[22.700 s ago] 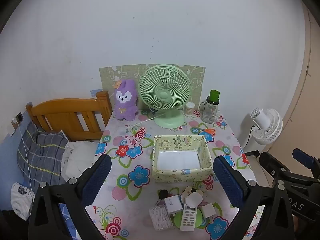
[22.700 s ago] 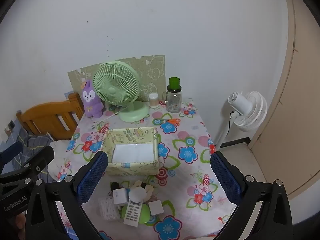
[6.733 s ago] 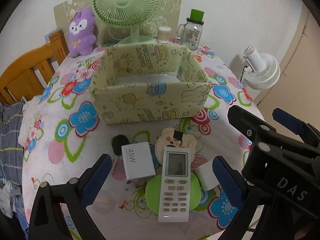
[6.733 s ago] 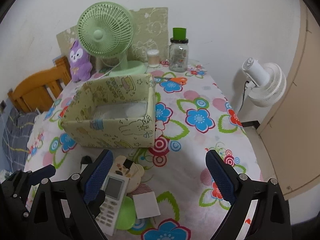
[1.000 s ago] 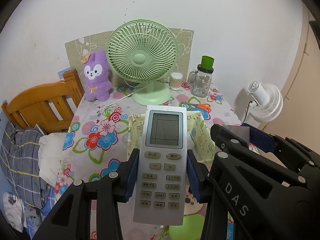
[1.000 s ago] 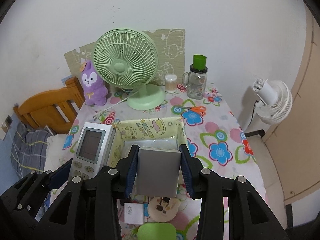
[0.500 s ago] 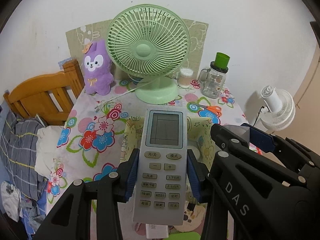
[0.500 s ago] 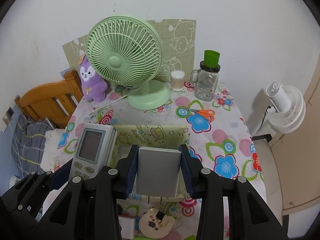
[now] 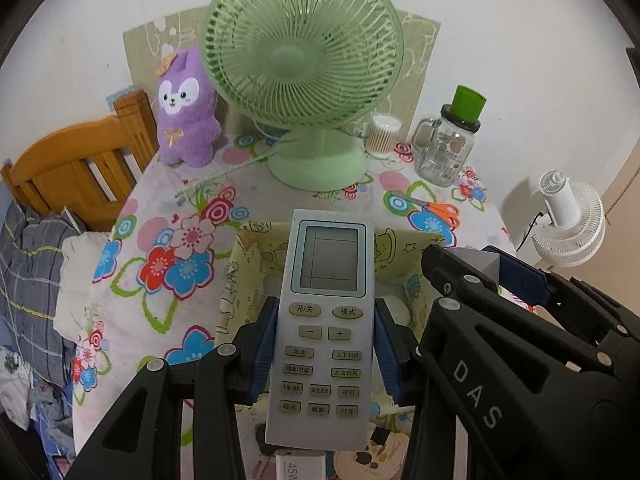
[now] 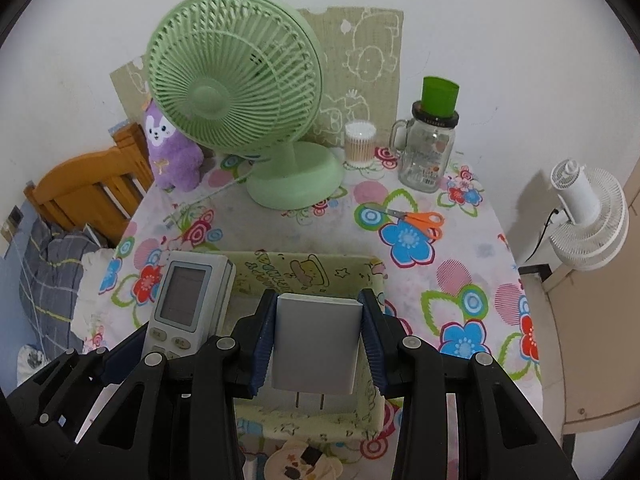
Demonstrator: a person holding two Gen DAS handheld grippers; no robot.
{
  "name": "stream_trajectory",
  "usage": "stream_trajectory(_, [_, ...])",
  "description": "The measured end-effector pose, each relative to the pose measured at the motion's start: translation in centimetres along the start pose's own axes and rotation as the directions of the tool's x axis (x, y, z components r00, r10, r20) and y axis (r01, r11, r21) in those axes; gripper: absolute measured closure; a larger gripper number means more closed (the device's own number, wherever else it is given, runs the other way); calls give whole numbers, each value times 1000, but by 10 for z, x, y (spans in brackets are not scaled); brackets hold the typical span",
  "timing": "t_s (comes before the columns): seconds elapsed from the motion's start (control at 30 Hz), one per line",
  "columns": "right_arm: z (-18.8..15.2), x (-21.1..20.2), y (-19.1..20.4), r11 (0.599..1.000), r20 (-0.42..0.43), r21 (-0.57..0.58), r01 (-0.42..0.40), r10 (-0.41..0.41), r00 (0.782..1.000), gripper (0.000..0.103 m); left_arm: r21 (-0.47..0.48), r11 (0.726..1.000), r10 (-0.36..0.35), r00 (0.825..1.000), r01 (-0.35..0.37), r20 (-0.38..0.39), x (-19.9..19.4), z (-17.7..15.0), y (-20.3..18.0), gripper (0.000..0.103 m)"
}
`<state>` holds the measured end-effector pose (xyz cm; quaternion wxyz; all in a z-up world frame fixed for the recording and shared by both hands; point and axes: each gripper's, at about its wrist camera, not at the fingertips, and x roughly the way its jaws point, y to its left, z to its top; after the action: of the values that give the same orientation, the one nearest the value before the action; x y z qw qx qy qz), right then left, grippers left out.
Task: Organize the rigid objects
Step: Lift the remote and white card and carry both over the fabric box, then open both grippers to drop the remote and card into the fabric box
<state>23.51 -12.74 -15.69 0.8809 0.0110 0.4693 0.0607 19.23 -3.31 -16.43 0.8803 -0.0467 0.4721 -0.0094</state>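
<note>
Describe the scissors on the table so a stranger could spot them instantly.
Start at the big mint-green desk fan at the back of the flower-print tablecloth, then look right and nearer, below the clear glass handled jar with the green cup on top. The small orange-handled scissors lie flat on a blue flower, closed. They are the only orange item on the table.

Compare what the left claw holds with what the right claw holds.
The remote in the left claw is long, with a screen and buttons; the charger in the right claw is a short, plain grey block with two prongs at its bottom. Both are clamped from the sides over the patterned box.
</note>
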Motion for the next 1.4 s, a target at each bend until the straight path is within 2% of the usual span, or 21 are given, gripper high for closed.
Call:
stream_trajectory(0.5, [-1,48,-17,1000,-76,18,1,1,997,60,-36,999,-8,995,4,-95,51,0,-7,57])
stream_trajectory(0.83, [-2,72,-20,1000,-112,22,-13,15,994,60,-89,995,-56,989,44,-137,75,-4,-4,56])
stream_trajectory(0.9, [-3,71,-20,1000,-109,23,-19,21,994,60,-82,996,-46,993,37,-112,72,-3,-5,53])
stream_trajectory(0.97, [-5,70,-20,1000,-108,22,-21,23,994,60,-60,998,-22,995,17,-92,69,-4,-7,43])
stream_trajectory(1.4, [-19,63,-12,1000,-135,-20,-15,12,991,60,-33,999,-11,993,7,-119,61,-17,-3,28])
